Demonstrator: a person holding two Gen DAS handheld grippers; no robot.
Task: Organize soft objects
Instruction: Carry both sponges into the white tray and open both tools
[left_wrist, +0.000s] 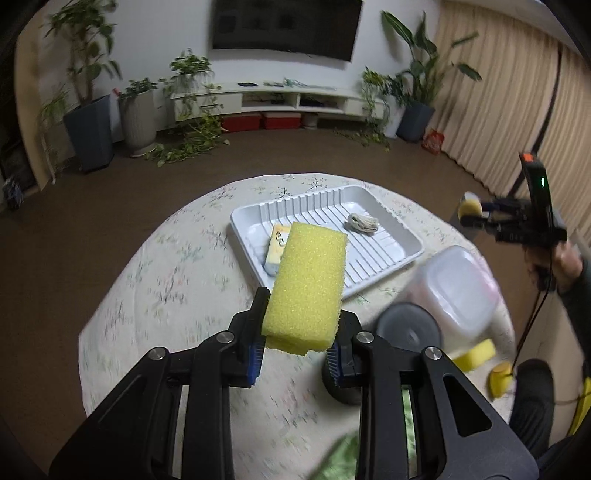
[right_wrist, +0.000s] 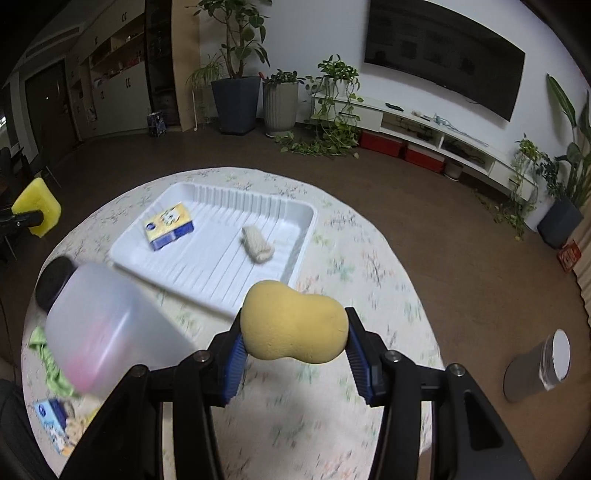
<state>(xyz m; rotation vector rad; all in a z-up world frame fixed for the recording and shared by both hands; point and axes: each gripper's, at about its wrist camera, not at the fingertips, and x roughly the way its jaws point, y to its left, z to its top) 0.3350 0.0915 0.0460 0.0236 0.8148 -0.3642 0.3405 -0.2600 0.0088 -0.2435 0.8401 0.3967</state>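
Observation:
In the left wrist view my left gripper (left_wrist: 304, 312) is shut on a yellow rectangular sponge (left_wrist: 308, 277), held above the table in front of the white ribbed tray (left_wrist: 391, 254). My right gripper (right_wrist: 295, 323) is shut on a rounded, peanut-shaped yellow sponge (right_wrist: 295, 325), also raised near the tray (right_wrist: 229, 269). A tissue pack (right_wrist: 170, 225) and a rolled beige cloth (right_wrist: 256, 243) lie in the tray. At the far left of the right wrist view, the rectangular sponge (right_wrist: 37, 205) shows in the other gripper.
A translucent plastic container (right_wrist: 107, 325) and a dark-lidded jar (left_wrist: 410, 328) stand near the tray. A green cloth (right_wrist: 44, 354), a second tissue pack (right_wrist: 55, 421) and another yellow sponge (left_wrist: 474, 354) lie near the round table's edge. A metal can (right_wrist: 539, 365) sits on the floor.

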